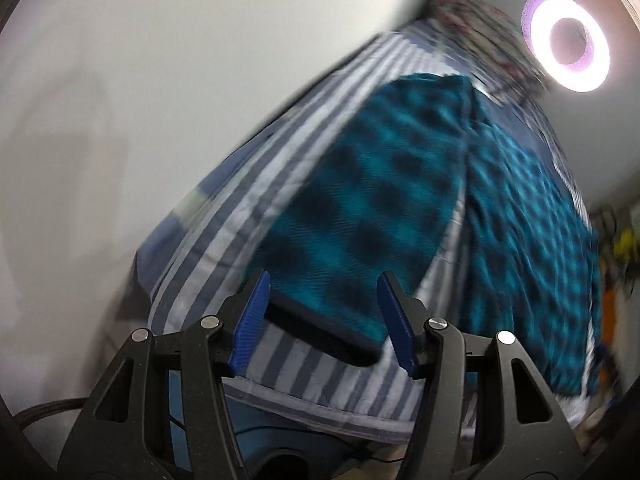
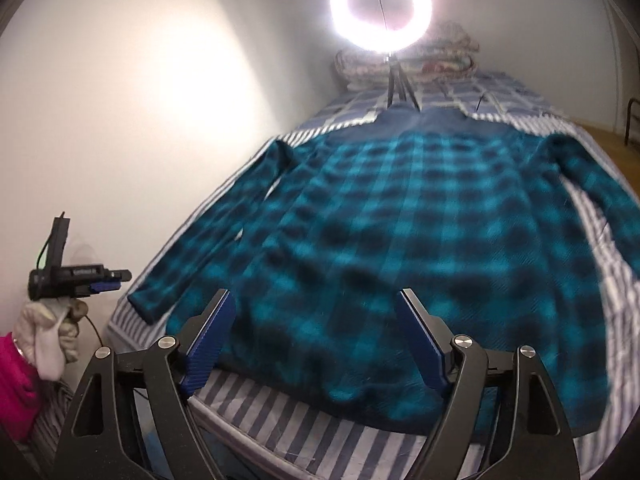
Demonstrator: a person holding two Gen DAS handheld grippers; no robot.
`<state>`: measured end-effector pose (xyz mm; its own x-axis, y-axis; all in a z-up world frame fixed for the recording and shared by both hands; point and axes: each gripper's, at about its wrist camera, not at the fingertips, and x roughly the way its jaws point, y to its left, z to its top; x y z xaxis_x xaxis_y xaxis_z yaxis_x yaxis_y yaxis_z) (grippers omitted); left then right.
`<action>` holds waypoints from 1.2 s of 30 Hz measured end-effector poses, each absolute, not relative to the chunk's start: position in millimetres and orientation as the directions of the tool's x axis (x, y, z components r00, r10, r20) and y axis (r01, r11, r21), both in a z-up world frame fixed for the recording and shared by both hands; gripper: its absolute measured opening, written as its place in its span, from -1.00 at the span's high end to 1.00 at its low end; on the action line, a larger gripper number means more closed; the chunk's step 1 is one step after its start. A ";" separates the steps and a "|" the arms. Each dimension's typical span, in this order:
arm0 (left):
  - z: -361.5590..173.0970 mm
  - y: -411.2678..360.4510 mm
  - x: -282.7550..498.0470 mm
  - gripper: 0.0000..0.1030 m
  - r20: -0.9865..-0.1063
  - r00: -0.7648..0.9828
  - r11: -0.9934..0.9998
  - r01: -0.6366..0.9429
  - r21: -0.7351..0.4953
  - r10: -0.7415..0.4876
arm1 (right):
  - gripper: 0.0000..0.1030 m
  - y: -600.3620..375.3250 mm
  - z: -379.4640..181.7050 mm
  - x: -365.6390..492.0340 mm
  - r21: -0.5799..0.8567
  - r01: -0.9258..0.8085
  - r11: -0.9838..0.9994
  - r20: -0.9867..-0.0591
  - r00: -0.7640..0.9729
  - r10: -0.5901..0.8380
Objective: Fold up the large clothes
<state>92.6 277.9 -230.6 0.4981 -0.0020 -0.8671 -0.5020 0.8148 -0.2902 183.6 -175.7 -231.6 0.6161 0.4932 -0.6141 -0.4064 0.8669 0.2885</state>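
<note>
1. A teal and black checked shirt (image 2: 400,240) lay spread flat on a bed with a blue and white striped cover (image 2: 304,424), its hem toward the near edge and its collar toward the far end.
2. The shirt's left sleeve (image 2: 208,236) lay stretched along the body toward the near left, its cuff resting close to the left edge of the bed. The right sleeve (image 2: 592,184) ran out toward the right edge.
3. The right gripper (image 2: 316,336) was above the near hem of the shirt, its blue-padded fingers (image 2: 208,340) spread wide apart with nothing between them.
4. The left gripper (image 1: 324,320) was over the sleeve cuff (image 1: 320,328) at the near left of the bed, its fingers likewise apart and holding nothing. Whether the pads touched the cloth could not be told.
5. In the right wrist view the left gripper (image 2: 106,280) appeared at the far left, held by a gloved hand (image 2: 52,336) with a pink cuff (image 2: 16,384), just beside the corner of the bed and clear of the shirt.
6. A lit ring lamp (image 2: 380,0) stood on a stand at the far end of the bed, in front of a pile of folded bedding (image 2: 440,56).
7. A plain white wall (image 2: 140,100) ran along the left side of the bed.
8. The left wrist view was blurred; fine detail of the cloth there could not be confirmed.
</note>
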 end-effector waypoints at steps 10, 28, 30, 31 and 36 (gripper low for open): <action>-266.8 300.5 100.8 0.00 -0.891 0.454 0.745 -0.595 -0.301 0.003 | -0.57 -172.1 -249.7 185.7 0.275 -0.442 0.854 -0.602 0.613 0.512; -164.5 199.9 121.0 0.94 -0.665 0.743 0.901 -0.234 -0.364 -0.076 | -0.29 -157.2 -226.1 250.0 0.384 -0.408 0.828 -0.679 0.484 0.553; -160.8 186.9 122.7 0.94 -0.646 0.753 0.902 -0.182 -0.392 -0.129 | -0.18 -148.5 -212.3 272.6 0.401 -0.400 0.824 -0.686 0.465 0.559; -160.7 182.3 122.7 0.94 -0.640 0.754 0.901 -0.166 -0.400 -0.145 | -0.17 -139.6 -202.6 285.5 0.396 -0.415 0.819 -0.683 0.463 0.564; -167.2 175.0 125.4 0.94 -0.622 0.755 0.875 -0.140 -0.463 -0.208 | -0.10 -75.0 -176.7 339.9 0.322 -0.518 0.793 -0.715 0.417 0.562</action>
